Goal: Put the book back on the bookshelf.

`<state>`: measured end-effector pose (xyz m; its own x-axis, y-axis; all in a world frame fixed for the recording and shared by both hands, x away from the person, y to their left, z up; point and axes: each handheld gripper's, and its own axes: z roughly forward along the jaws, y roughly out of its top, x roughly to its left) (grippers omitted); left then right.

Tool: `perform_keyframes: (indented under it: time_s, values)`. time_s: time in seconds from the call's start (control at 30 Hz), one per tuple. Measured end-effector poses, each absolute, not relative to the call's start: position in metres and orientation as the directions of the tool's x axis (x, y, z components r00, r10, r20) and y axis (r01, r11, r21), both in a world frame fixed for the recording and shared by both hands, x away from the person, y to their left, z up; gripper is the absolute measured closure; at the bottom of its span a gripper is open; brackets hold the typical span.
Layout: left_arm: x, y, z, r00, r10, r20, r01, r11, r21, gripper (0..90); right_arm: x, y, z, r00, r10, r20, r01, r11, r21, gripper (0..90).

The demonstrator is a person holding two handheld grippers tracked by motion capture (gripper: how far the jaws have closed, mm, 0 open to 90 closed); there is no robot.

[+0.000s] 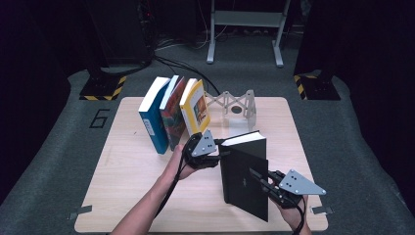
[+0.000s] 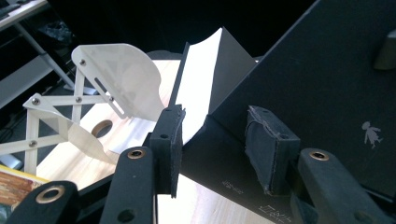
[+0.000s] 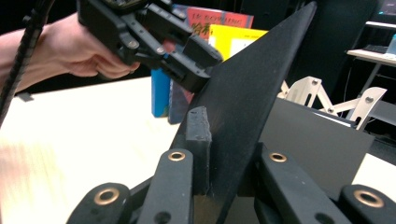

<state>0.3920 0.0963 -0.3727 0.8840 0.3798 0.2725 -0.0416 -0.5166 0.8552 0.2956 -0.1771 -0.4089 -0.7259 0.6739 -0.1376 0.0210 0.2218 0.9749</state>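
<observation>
A black book (image 1: 244,181) stands on the wooden table (image 1: 132,186) with its front cover swung partly open. My right gripper (image 1: 258,177) is shut on the free edge of that cover (image 3: 252,93), with one pad (image 3: 198,135) pressed flat against it. My left gripper (image 1: 219,154) is at the book's upper near corner. In the left gripper view its jaws stand open (image 2: 217,144) astride the black cover's edge (image 2: 327,84), with the white page block (image 2: 201,84) just beyond. The left gripper (image 3: 159,37) and its hand (image 3: 79,51) also appear in the right gripper view.
Three books lean together at the back left: a blue one (image 1: 152,122), a patterned one (image 1: 172,115) and a yellow one (image 1: 195,110). A white folding bookend (image 1: 235,105) stands behind the black book. The table's edges fall off to grey floor.
</observation>
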Motion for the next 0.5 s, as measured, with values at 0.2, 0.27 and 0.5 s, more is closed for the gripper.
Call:
perform_keyframes:
  time_s: [0.2, 0.27, 0.5]
  values:
    - [0.391, 0.097, -0.371, 0.895, 0.375, 0.244, -0.027, -0.498, 0.867, 56.1, 0.291, -0.18, -0.41, -0.736, 0.661, -0.147, 0.016, 0.234, 0.972, 81.2]
    - [0.392, 0.098, -0.372, 0.887, 0.393, 0.243, -0.016, -0.499, 0.866, 50.9, 0.29, -0.181, -0.411, -0.738, 0.658, -0.149, 0.01, 0.231, 0.973, 81.2]
    - [0.402, 0.11, -0.384, 0.906, 0.414, 0.091, 0.105, -0.428, 0.898, 34.4, 0.288, -0.185, -0.414, -0.745, 0.647, -0.163, -0.013, 0.23, 0.973, 81.2]
